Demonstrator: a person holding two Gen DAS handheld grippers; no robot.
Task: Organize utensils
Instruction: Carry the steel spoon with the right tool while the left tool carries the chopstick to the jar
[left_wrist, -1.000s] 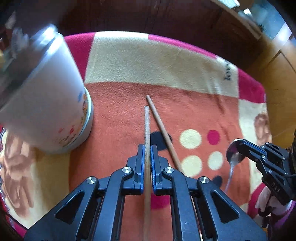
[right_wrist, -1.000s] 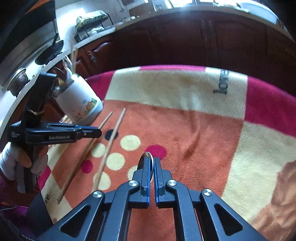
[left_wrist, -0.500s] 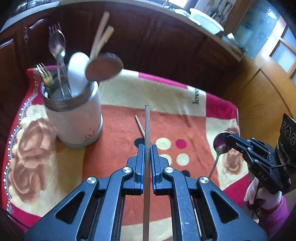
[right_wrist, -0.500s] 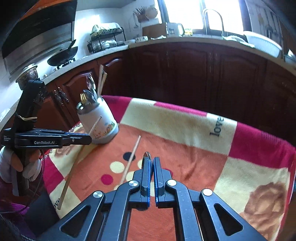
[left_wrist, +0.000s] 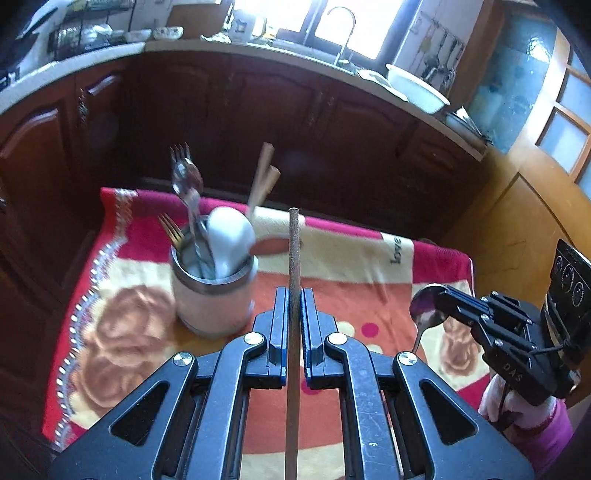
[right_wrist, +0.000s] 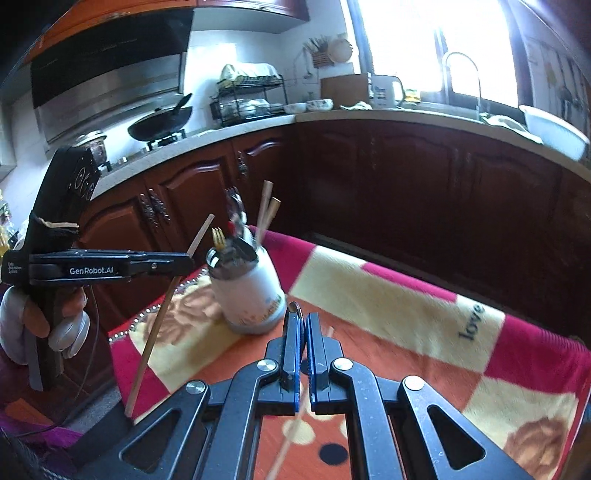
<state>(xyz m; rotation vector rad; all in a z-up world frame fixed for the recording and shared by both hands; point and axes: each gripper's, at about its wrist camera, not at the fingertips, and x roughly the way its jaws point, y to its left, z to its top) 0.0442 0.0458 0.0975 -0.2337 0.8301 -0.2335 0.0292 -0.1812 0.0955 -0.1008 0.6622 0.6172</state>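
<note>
My left gripper (left_wrist: 293, 295) is shut on a wooden chopstick (left_wrist: 294, 251) and holds it high above the table; it also shows in the right wrist view (right_wrist: 188, 260) with the chopstick (right_wrist: 162, 314) tilted. My right gripper (right_wrist: 303, 319) is shut on a metal spoon (right_wrist: 293, 308); in the left wrist view it (left_wrist: 439, 293) holds the spoon (left_wrist: 424, 310) at the right. A white utensil holder (left_wrist: 212, 295) (right_wrist: 255, 295) with forks, spoons and chopsticks stands upright on the blanket, left of and below both grippers. A second chopstick (right_wrist: 291, 443) lies on the blanket.
The table is covered by a red, orange and cream blanket (left_wrist: 369, 254) (right_wrist: 388, 306). Dark wooden cabinets (left_wrist: 295, 122) and a counter with a sink (right_wrist: 458, 107) stand behind. A white basin (left_wrist: 417, 88) sits on the counter.
Both grippers have risen well above the table with the chopstick and the spoon. The views now look more level, so the holder appears smaller and lower.
</note>
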